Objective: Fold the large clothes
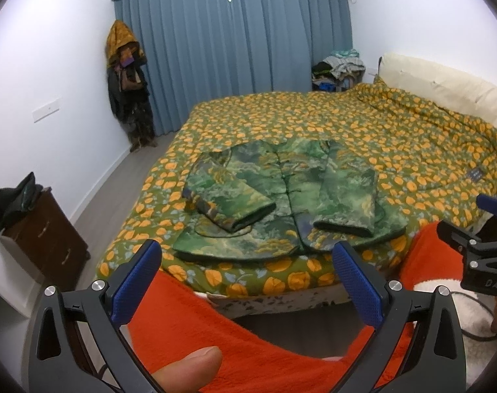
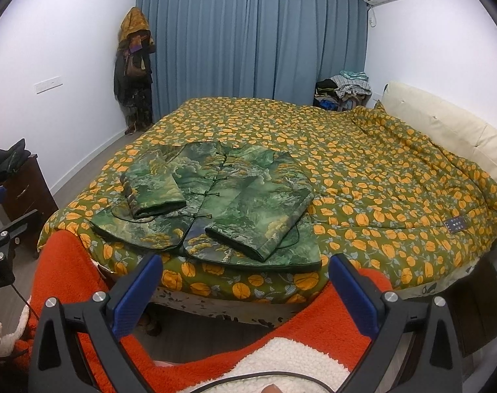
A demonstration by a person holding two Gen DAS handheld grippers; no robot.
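Note:
A green patterned padded jacket (image 1: 281, 196) (image 2: 215, 203) lies flat near the foot edge of the bed, front up, knot buttons closed, both sleeves folded in over the front. My left gripper (image 1: 248, 271) is open and empty, held back from the bed edge, short of the jacket's hem. My right gripper (image 2: 245, 285) is also open and empty, likewise short of the hem. The right gripper's body shows at the right edge of the left wrist view, and the left gripper's body at the left edge of the right wrist view.
The bed (image 1: 379, 131) (image 2: 379, 170) carries a green quilt with orange flowers. A cream headboard (image 2: 444, 124) is at the right. A dark wooden cabinet (image 1: 45, 239) stands at the left wall. Blue curtains (image 2: 255, 39), hanging clothes (image 2: 135, 65) and a clothes pile (image 2: 346, 88) are beyond. The person's orange sleeves (image 1: 215, 334) fill the foreground.

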